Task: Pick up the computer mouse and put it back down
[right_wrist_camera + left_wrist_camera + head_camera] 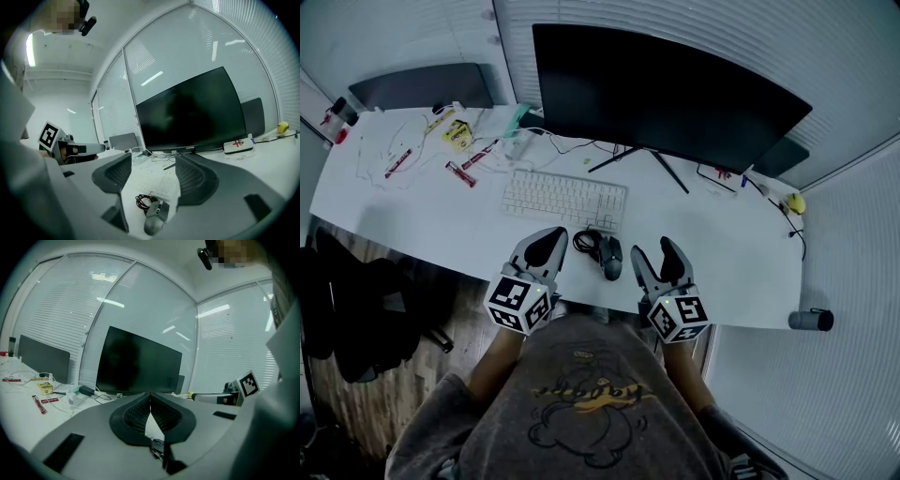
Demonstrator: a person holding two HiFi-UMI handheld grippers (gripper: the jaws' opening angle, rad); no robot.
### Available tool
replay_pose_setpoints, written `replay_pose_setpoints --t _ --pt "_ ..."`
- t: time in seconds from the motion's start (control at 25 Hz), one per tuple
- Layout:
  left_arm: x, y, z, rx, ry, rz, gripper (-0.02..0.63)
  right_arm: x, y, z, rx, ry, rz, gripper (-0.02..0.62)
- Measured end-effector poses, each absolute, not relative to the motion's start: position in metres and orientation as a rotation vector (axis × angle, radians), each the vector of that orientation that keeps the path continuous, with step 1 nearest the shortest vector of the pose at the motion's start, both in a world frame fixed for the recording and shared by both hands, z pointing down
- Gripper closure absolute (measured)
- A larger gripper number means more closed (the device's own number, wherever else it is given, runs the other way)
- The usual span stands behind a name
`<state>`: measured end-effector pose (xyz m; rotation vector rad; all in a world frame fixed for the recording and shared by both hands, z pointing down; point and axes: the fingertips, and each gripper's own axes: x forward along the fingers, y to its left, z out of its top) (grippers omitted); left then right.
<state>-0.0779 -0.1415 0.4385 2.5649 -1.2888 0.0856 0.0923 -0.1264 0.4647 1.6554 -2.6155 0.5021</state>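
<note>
The dark computer mouse (611,256) lies on the white desk (731,253) in front of the keyboard, its cable coiled (587,241) beside it. My right gripper (659,260) hovers just right of the mouse, and its jaws stand open with nothing pressed between them. In the right gripper view the mouse (157,216) rests low between the open fingers (193,177), apart from both pads. My left gripper (542,247) hangs left of the mouse near the desk's front edge. Its jaws (150,398) meet at the tips and hold nothing.
A white keyboard (564,199) sits behind the mouse, under a large dark monitor (666,89). Cables and red packets (461,173) litter the desk's left. A dark cylinder (811,320) lies at the front right corner, a yellow object (795,202) by the right edge. A black chair (356,309) stands left.
</note>
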Motion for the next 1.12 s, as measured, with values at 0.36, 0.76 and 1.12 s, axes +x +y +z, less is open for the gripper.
replay_pose_setpoints --t 0.36,0.76,1.12 --pt "-0.08 -0.142 0.444 2.574 -1.259 0.098 0.588 0.072 -0.131 0.506 1.55 -2.537 0.592 0.165" --pt "-0.091 -0.141 0.446 2.559 -1.28 0.111 0.588 0.049 -0.142 0.58 1.405 -2.413 0.684 0.147" --pt "-0.104 -0.136 0.451 2.531 -1.317 0.139 0.588 0.036 -0.147 0.644 1.292 -2.288 0.752 0.153"
